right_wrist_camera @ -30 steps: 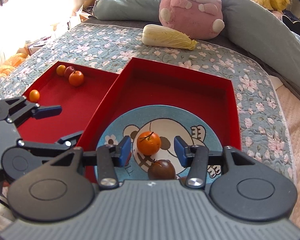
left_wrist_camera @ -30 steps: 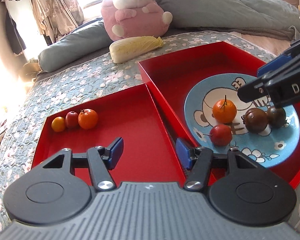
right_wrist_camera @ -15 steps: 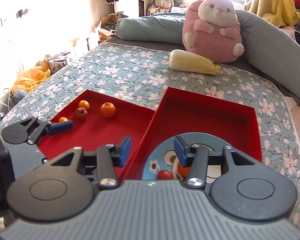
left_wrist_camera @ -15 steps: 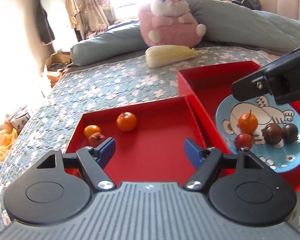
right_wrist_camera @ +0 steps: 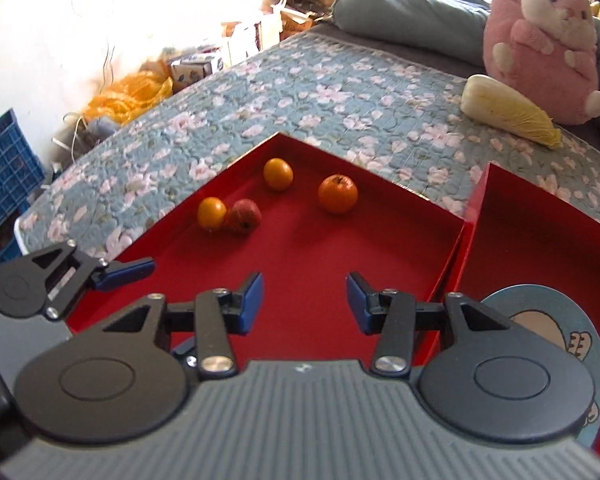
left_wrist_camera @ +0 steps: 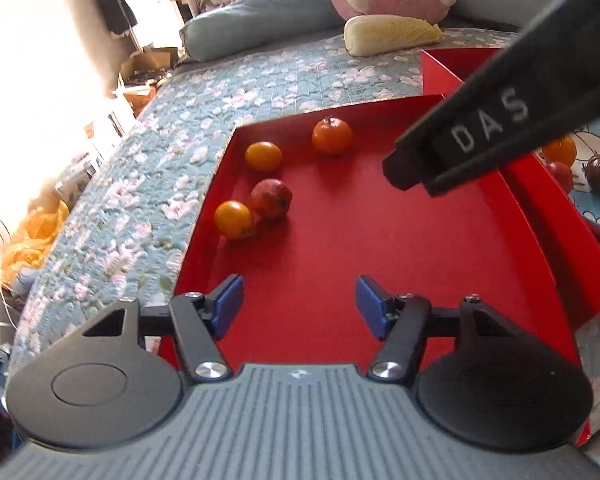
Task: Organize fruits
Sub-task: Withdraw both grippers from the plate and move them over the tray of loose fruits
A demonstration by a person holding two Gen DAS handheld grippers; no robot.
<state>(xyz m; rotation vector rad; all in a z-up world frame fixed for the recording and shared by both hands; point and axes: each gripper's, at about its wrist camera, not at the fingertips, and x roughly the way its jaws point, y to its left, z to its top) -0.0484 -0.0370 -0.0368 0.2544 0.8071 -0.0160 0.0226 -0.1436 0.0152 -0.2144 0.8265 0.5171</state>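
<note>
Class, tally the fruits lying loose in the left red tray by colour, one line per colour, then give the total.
Yellow-orange: 2 (one, another)
Deep orange with a stem: 1
Red: 1
Total: 4, all in the left red tray

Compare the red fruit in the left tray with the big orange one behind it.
The red fruit is dull pinkish red; the big orange is bright orange. The red fruit touches a small yellow-orange fruit; the big orange sits alone. The big orange looks larger. Both are round and rest loose in the left tray.
</note>
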